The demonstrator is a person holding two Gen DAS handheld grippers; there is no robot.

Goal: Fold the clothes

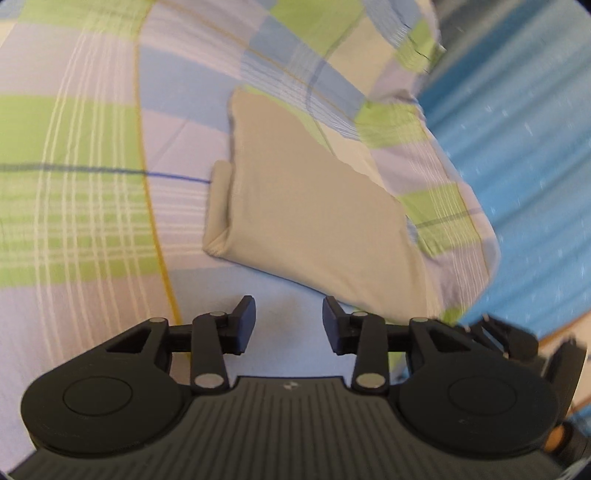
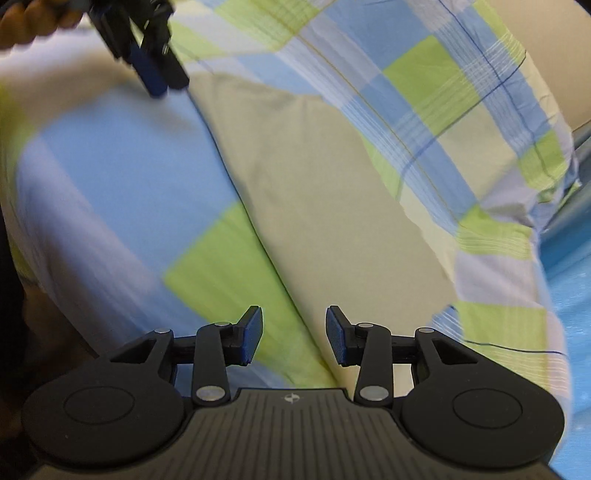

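A beige garment [image 1: 306,206] lies folded flat on a checked bedsheet [image 1: 92,155], with a rolled fold at its left edge. My left gripper [image 1: 289,325] hovers just short of its near edge, open, nothing between the pads. In the right wrist view the same beige garment [image 2: 314,192] stretches from the near edge to the top left, on the checked bedsheet [image 2: 122,184]. My right gripper [image 2: 294,334] is open above its near end, holding nothing. The left gripper [image 2: 155,70] shows at the top left of that view, blurred, held by a hand [image 2: 33,18].
The bed's edge drops off on the right, where the sheet hangs over a blue floor [image 1: 524,155], also the blue floor [image 2: 569,258]. The other gripper's black body [image 1: 517,339] pokes in at the left wrist view's lower right. Both views are motion-blurred.
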